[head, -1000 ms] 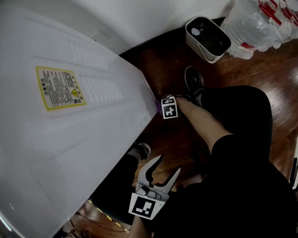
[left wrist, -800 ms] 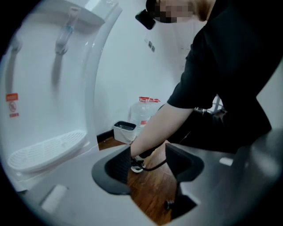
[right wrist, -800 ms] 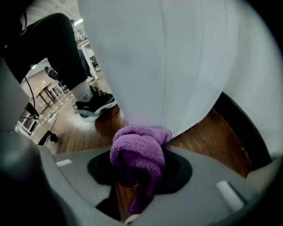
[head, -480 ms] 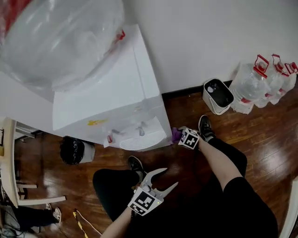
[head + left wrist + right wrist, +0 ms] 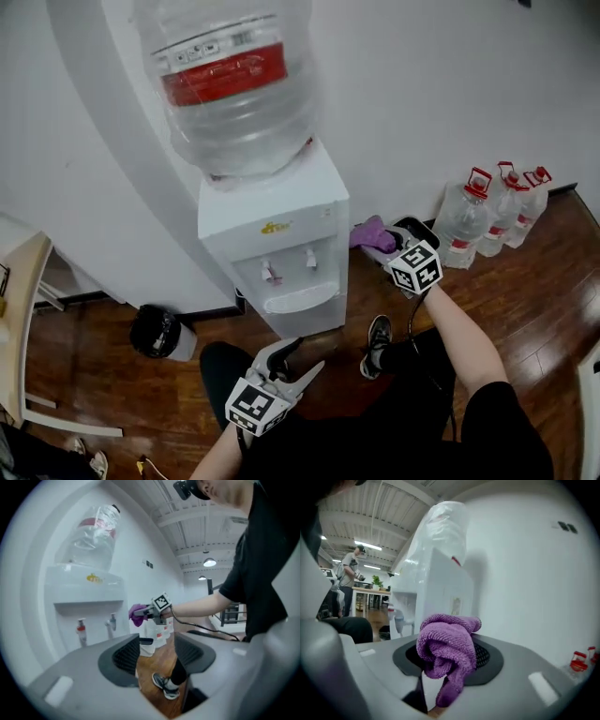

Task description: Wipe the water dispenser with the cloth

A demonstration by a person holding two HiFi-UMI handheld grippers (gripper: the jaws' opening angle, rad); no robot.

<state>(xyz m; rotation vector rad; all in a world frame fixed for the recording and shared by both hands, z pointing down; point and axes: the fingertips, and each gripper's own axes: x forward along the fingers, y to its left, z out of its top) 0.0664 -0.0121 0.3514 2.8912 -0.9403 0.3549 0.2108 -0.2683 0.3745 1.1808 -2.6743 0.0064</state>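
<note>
Cloth [image 5: 367,231] pinched, right gripper [image 5: 382,247] level beside dispenser [image 5: 281,211]

Soft, even indoor light fills the room; ceiling lamps [image 5: 209,563] glow in the left gripper view. The white wall [image 5: 450,84] looks bright, with a faint shadow beside the bottle [image 5: 234,84]. The wooden floor [image 5: 534,281] carries glare. Both gripper views bulge, darken at the corners and blur up close, though the cloth [image 5: 447,653] looks sharp.
</note>
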